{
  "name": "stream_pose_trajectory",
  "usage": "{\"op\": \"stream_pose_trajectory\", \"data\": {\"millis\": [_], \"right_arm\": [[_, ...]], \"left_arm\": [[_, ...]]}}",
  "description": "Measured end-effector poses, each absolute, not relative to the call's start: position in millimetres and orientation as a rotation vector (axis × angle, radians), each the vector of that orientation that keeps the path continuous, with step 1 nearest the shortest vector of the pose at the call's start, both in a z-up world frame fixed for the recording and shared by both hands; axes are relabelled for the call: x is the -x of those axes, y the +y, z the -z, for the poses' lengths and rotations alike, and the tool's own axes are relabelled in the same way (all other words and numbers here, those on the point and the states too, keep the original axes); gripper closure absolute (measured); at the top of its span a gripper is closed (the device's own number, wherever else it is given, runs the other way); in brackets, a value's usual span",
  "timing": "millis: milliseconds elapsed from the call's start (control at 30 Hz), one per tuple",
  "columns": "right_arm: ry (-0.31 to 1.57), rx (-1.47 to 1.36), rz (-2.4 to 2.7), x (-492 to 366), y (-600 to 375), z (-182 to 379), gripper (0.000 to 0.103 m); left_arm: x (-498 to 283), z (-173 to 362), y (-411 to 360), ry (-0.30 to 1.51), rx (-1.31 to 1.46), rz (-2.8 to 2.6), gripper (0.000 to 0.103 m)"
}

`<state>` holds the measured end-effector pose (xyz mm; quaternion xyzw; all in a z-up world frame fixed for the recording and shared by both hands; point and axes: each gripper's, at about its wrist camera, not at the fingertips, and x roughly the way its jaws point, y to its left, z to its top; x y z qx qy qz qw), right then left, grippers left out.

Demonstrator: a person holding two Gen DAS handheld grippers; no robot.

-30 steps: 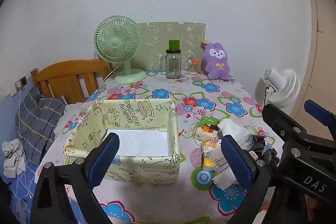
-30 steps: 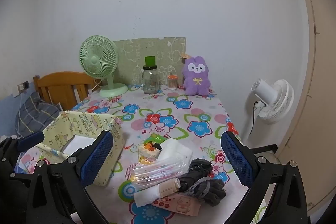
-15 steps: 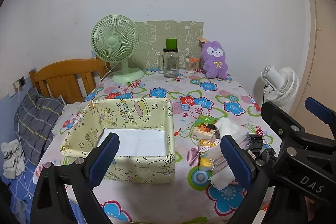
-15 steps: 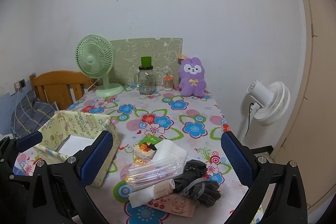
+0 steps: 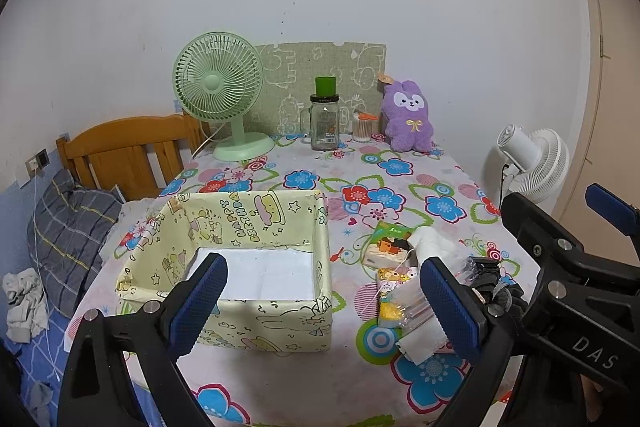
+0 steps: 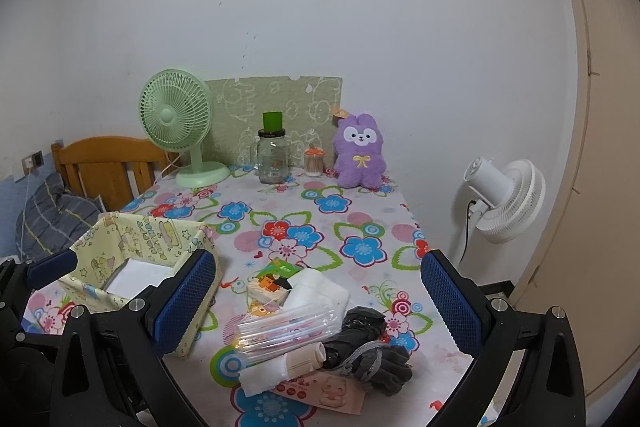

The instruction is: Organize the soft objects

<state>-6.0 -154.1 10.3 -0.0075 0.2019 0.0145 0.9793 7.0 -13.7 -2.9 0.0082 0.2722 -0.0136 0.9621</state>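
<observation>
- Floral tablecloth (image 6: 360, 219) covers the table against a plain white wall, and we sweep left to right.
- Wooden headboard (image 5: 124, 151) and grey plaid pillow (image 5: 68, 227) sit off the left edge.
- Yellow cartoon-print fabric box (image 5: 256, 215) stands open on the near left, white bottom showing.
- Left gripper (image 5: 320, 299) hangs over the box's near wall, fingers spread wide, holding nothing.
- Green desk fan (image 6: 176, 123), glass jar with green lid (image 6: 273, 155) and purple plush bunny (image 6: 360, 151) line the back.
- Soft pile sits just right of the box: white folded cloth (image 6: 316, 291), clear plastic packet (image 6: 284, 327), dark grey gloves (image 6: 372, 351).
- Right gripper (image 6: 320, 307) hovers above that pile, fingers wide apart, empty.
- White floor fan (image 6: 504, 199) stands beyond the right edge.
</observation>
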Motion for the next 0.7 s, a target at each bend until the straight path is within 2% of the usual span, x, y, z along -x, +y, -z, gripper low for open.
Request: {"op": "stream_pose_trajectory", "data": {"millis": [700], "right_arm": [[0.405,0.007,-0.01,8.7,-158.2,-14.2,0.0]], "left_arm": [[-5.3,-0.1,-15.4,0.543,-0.017,0.029,0.005]]}}
